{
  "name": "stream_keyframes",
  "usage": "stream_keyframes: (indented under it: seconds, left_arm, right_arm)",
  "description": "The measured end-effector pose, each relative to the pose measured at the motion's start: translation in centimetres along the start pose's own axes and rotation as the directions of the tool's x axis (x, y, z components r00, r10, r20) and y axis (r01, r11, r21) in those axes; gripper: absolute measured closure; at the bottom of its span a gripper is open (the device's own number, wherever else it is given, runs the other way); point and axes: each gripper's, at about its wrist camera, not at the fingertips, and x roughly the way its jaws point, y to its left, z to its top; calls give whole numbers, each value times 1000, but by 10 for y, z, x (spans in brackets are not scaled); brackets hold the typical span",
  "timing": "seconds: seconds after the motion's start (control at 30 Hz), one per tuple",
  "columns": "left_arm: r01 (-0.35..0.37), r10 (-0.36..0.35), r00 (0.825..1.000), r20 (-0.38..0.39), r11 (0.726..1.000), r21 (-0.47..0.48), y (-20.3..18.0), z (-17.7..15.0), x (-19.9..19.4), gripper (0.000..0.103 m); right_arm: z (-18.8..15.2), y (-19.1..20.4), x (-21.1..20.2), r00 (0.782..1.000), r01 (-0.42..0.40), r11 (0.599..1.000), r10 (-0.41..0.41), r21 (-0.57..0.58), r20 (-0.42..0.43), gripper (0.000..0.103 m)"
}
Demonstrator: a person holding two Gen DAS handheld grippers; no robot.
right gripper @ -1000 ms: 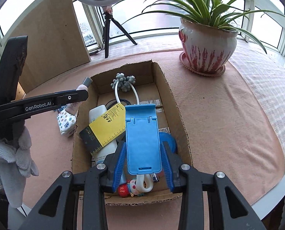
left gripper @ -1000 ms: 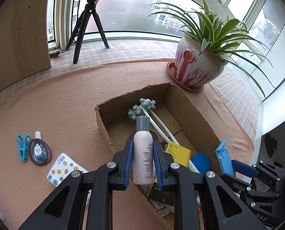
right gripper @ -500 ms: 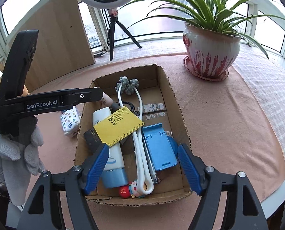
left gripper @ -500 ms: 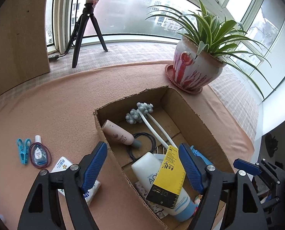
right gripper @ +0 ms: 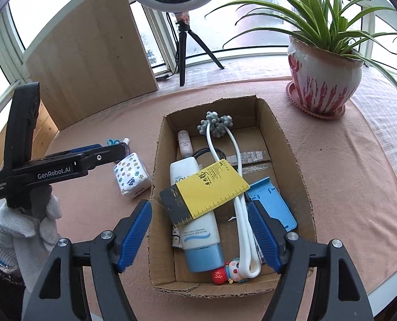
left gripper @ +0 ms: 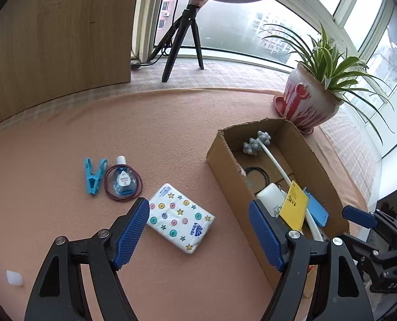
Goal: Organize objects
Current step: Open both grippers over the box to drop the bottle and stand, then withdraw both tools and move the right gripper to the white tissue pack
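Both grippers emptied, jaws just opened wide: left gripper (left gripper: 198, 230), right gripper (right gripper: 199, 226). Tissue pack (left gripper: 181, 218) framed beside cardboard box (right gripper: 284, 139); pickup judged next, then clip (left gripper: 93, 176).

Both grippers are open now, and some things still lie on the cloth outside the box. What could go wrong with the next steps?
1. The cardboard box is crowded: the yellow ruler rests tilted on the lotion tube, so another item dropped in might slide or knock it.
2. The hair tie rings the small dropper bottle beside the blue clip; a grasp there may catch more than one.
3. The tissue pack is soft, so squeezing may deform it.
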Motion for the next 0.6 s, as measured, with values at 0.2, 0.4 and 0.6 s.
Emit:
stream_keyframes:
  seconds: [0.2,0.4,0.6]
  left_arm:
    - [-57,55,998,-30,996,-64,51,-30,-18,23]
    - [-81,77,996,-41,990,-119,89,-57,-38,23]
    - [-83,77,996,-39,982,-171,119,-77,-59,23]
  right_arm:
    - [17,31,14,997,-80,996,79,-45,-23,32]
    - [38,69,42,985,-160,982,152,-103,-80,32]
    - [54,101,82,958,-247,964,227,-100,-177,32]
